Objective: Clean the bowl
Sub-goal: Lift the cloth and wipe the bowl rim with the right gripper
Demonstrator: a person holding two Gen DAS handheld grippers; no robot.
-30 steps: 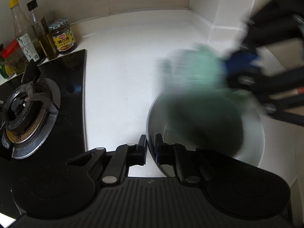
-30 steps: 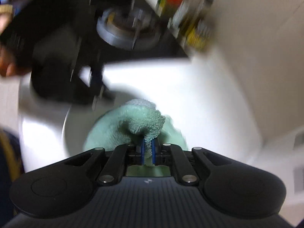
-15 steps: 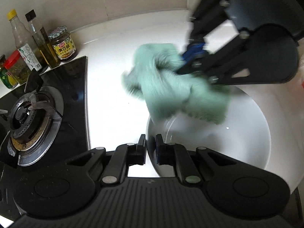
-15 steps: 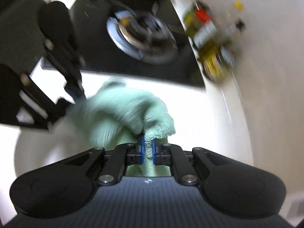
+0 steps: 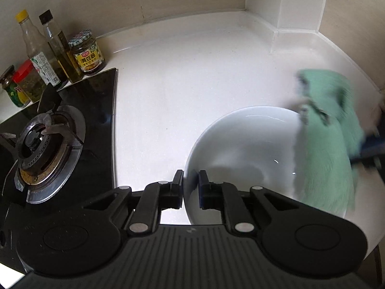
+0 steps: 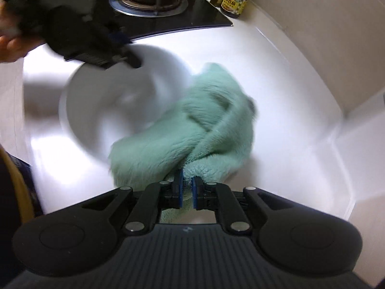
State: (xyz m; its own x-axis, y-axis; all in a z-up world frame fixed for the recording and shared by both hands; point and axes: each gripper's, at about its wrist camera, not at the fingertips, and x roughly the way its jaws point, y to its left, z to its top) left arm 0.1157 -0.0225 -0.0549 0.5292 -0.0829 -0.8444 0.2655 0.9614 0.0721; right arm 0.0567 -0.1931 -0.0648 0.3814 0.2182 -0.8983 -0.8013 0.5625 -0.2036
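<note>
The left gripper (image 5: 190,185) straddles the bowl's (image 5: 240,144) near rim; its jaws have just been opening, and a slim gap shows beside each pad. The right gripper (image 6: 187,191) is clamped on a fluffy green cloth (image 6: 192,130), which drapes over the bowl's far edge, blurred. The glossy white bowl sits on a white counter (image 5: 192,77). To its left lie a black glass hob (image 5: 101,110) with a steel burner (image 5: 45,149), then bottles (image 5: 48,48) and a jar (image 5: 87,53) along the wall.
</note>
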